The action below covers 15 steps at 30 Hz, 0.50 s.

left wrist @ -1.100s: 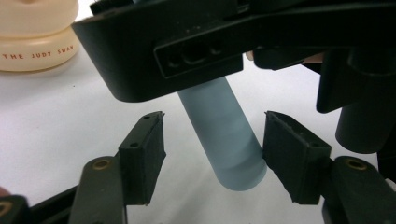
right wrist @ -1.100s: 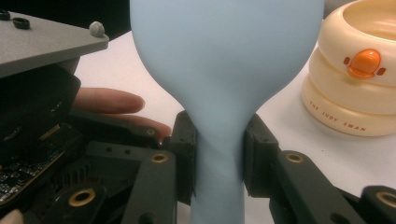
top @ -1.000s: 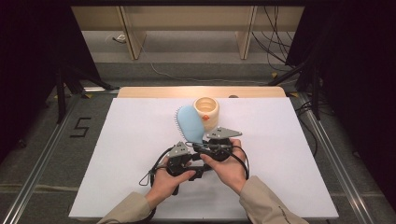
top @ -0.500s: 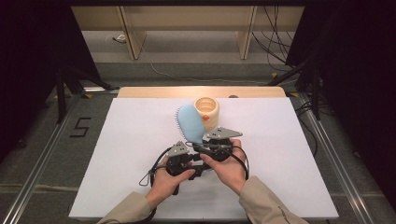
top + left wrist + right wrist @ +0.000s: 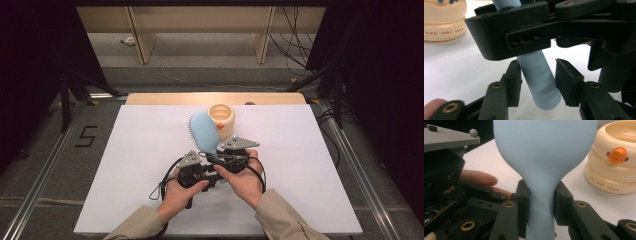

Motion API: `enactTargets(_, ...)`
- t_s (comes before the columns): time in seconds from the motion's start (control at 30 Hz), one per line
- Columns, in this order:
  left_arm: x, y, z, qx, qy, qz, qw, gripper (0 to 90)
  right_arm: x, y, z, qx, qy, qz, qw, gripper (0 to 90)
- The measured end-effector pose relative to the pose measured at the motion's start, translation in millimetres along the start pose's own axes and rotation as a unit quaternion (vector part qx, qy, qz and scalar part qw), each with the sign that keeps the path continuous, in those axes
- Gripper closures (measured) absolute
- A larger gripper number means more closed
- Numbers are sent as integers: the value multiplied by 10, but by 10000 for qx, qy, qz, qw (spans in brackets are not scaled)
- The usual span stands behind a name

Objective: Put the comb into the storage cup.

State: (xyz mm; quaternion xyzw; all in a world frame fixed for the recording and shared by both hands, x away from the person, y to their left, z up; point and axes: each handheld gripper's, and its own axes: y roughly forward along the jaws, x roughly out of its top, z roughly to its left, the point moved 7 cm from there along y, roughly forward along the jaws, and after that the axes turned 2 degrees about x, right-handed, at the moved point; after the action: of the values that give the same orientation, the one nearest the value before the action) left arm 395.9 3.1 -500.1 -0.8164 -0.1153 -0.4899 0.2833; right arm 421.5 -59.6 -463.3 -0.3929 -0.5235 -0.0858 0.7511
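hairbrush (image 5: 202, 131): blue, held over the white table (image 5: 125, 165), next to the cream jar (image 5: 221, 119).
right gripper (image 5: 541, 195): squeezes the handle tight.
left gripper (image 5: 537, 82): jaws just closing around the handle end, small gap left.
risk: a crooked pinch could twist the brush and bump the jar.

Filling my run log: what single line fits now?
right hand-held gripper shut on blue brush | left hand-held gripper closing around handle, small gap | cream cup beside
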Motion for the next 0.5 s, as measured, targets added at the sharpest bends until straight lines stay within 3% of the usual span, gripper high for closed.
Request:
enactTargets(0.23,15,-15,17,-23,-109,-51,9999,596,19,-7,3,-3,29,-72,10000,704)
enactTargets(0.5,33,-32,58,-101,-447,-157,9988,640,28,-13,8,-8,1,-106,9999,704)
